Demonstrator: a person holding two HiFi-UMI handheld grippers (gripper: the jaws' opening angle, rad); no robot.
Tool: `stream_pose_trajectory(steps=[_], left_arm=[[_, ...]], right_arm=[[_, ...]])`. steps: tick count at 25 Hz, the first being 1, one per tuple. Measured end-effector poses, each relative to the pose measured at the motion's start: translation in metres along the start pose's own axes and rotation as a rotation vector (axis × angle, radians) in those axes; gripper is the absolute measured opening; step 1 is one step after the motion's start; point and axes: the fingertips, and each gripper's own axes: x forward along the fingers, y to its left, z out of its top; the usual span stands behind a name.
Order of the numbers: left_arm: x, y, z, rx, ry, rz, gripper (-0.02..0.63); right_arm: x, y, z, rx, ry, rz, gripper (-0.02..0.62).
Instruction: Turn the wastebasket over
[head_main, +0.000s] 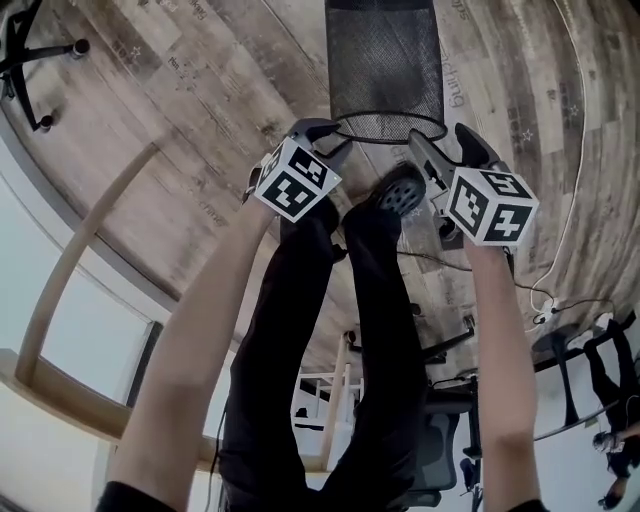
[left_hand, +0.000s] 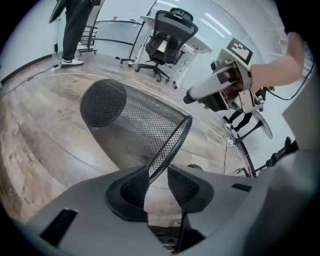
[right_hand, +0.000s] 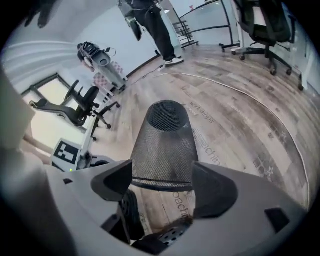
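Left gripper view: left gripper (left_hand: 157, 172) clamps the tipped wastebasket (left_hand: 125, 125) by its rim; right gripper (right_hand: 161, 167) gapes empty; the flip looks half done.

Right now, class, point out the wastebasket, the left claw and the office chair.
wastebasket (right_hand: 165, 142): right gripper view, mesh side wall.
left claw (left_hand: 158, 170): left gripper view, between its fingertips.
office chair (left_hand: 175, 31): left gripper view, backrest.

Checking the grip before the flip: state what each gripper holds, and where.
Left gripper clamps the mesh wastebasket by its rim. Right gripper holds nothing; its jaws stand open.
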Motion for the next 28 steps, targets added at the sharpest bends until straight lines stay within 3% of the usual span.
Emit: stream_pose_trajectory(steps=[3,10,16,22,24,26,28], left_arm=[[0.001,-0.007,0.008,-0.002,-0.017,-0.010,0.124],[0.004,-0.016,0.020,0.024,-0.015,-0.053,0.123],[-0.009,-0.011,0.019,0.045,0.016,-0.061,0.123],[-0.031,0.055,0.069,0.077,-0.038,0.005,0.128],[-0.030,0.088,0.100,0.079,-0.064,0.044,0.169],[-0.027,0.112,0.138,0.097,-0.105,0.069,0.271],[-0.022,0.125,0.177,0.137,-0.141,0.056,0.321]], right_arm=[[0.016,0.005,0.003,0.007,0.022,-0.023,0.360],[0.041,0.006,-0.010,-0.138,0.101,-0.128,0.376],[0.039,-0.002,-0.010,-0.130,0.086,-0.098,0.377],[0.037,-0.005,-0.012,-0.120,0.114,-0.073,0.379],[0.038,-0.004,-0.012,-0.120,0.102,-0.073,0.380],[0.038,-0.004,-0.011,-0.125,0.088,-0.074,0.382],[0.038,-0.003,-0.010,-0.131,0.081,-0.080,0.382]])
